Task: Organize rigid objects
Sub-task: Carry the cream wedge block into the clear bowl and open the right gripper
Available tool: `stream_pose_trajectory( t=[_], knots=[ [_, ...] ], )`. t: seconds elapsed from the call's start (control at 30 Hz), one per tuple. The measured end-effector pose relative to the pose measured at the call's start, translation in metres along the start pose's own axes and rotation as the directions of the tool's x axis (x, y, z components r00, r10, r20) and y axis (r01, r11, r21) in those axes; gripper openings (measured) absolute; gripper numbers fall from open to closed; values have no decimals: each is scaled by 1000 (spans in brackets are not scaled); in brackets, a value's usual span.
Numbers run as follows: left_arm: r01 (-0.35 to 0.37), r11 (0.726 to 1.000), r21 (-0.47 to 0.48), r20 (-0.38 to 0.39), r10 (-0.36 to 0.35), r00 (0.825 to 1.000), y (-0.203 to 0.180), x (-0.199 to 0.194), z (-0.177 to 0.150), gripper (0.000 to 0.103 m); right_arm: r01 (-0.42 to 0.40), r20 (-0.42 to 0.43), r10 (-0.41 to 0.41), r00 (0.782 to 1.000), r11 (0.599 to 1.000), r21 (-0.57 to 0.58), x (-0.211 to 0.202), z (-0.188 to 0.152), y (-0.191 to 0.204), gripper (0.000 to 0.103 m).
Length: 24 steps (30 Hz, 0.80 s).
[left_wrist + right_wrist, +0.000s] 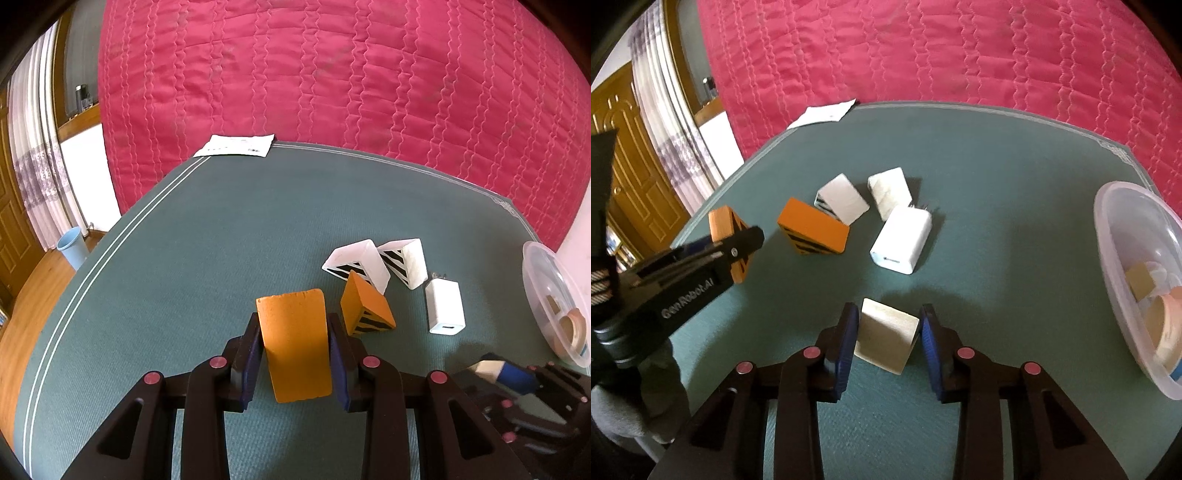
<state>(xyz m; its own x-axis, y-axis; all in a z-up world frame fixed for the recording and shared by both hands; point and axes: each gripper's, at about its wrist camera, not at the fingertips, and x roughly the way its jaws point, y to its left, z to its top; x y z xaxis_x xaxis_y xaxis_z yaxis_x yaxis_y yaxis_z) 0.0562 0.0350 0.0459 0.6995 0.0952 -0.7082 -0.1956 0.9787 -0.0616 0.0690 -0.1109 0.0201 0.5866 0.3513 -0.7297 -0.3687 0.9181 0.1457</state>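
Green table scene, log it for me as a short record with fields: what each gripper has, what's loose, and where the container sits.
left gripper: shut on orange wedge block
right gripper: closed around pale wooden block
loose on green table: second orange striped wedge, two white striped wedges, white USB charger
container: clear plastic tub at the table's right edge, tape roll inside
behind table: red quilted bedspread, white paper sheet

"GenRobot.AI" on left tool (733, 254) body.
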Motion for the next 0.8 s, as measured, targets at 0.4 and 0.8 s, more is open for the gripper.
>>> stream_pose_trajectory(
  t=[0.4,0.8],
  knots=[
    [7,1000,16,7,-7,1000,-4,-3,-2,35,28,124,-38,992,996,82,-52,6,-36,35],
    [16,998,52,24,-17,1000,-14,-11,-6,35,132,226,-187,956,963,237,-108,1,-106,35]
  ],
)
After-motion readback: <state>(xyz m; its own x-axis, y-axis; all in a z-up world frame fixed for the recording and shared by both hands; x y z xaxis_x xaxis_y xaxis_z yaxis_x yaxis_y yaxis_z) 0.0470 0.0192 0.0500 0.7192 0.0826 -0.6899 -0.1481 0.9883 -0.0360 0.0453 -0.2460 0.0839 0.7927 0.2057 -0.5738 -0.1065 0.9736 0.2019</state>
